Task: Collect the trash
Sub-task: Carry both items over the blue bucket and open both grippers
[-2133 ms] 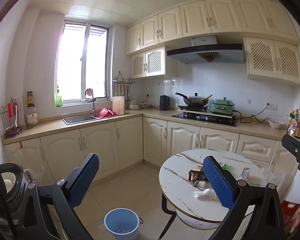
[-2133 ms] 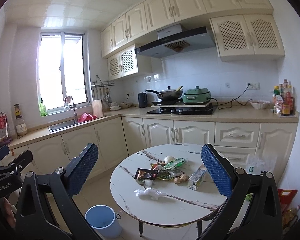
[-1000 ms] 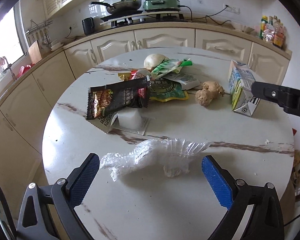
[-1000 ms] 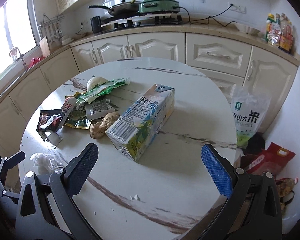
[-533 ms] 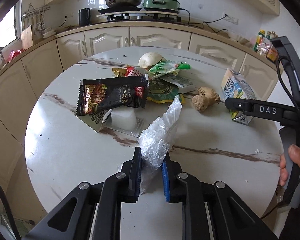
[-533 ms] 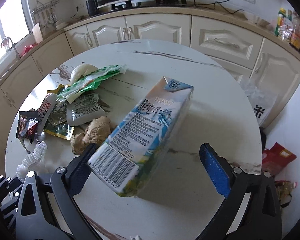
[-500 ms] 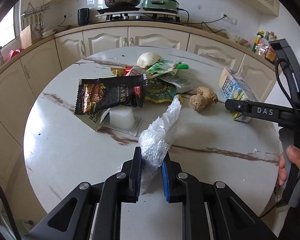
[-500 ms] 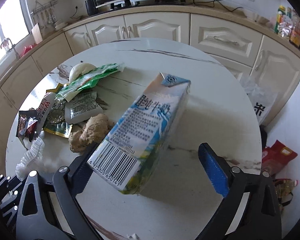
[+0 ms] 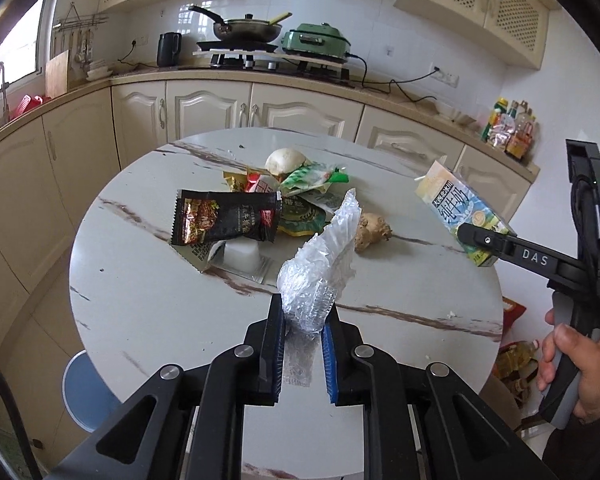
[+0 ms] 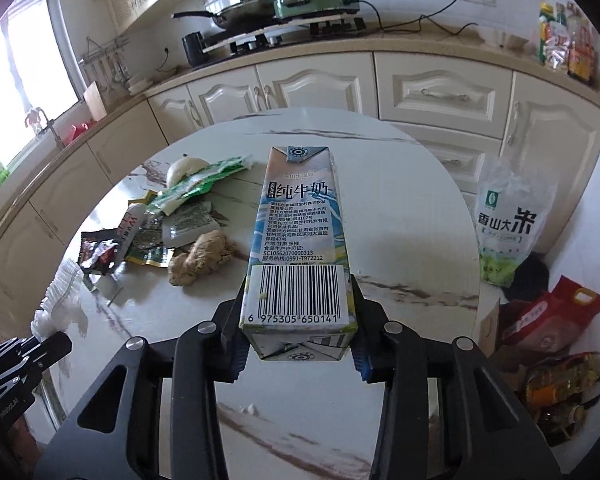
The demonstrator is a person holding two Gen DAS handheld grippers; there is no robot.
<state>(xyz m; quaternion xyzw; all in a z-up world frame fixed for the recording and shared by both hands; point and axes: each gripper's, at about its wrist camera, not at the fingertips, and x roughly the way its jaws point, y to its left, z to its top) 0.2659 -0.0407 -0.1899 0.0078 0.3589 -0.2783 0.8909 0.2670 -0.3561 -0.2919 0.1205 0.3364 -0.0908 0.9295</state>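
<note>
My left gripper [image 9: 302, 314] is shut on a crumpled clear plastic bag [image 9: 324, 260], held just above the round marble table [image 9: 160, 300]. The jaws of my right gripper [image 10: 298, 320] are closing, and their pads press both sides of a blue-and-white milk carton [image 10: 298, 220]. The carton's barcode end faces the camera. In the left wrist view that carton [image 9: 456, 204] hangs tilted over the table's right edge. Left on the table are a black snack packet [image 9: 224, 220], green wrappers [image 9: 312, 176], a ginger root [image 9: 370, 232] and a small white cup [image 9: 242, 254].
A blue bin [image 9: 84, 388] stands on the floor under the table's left edge. A rice bag [image 10: 508, 224] and red sacks [image 10: 548, 316] crowd the floor at the right. Cream cabinets and a counter with a stove [image 9: 268, 60] run behind. A hand [image 9: 580, 364] holds the right gripper.
The left jaws closed on the plastic bag and raised it off the table. The right jaws narrowed onto the milk carton, which turned end-on and lifted.
</note>
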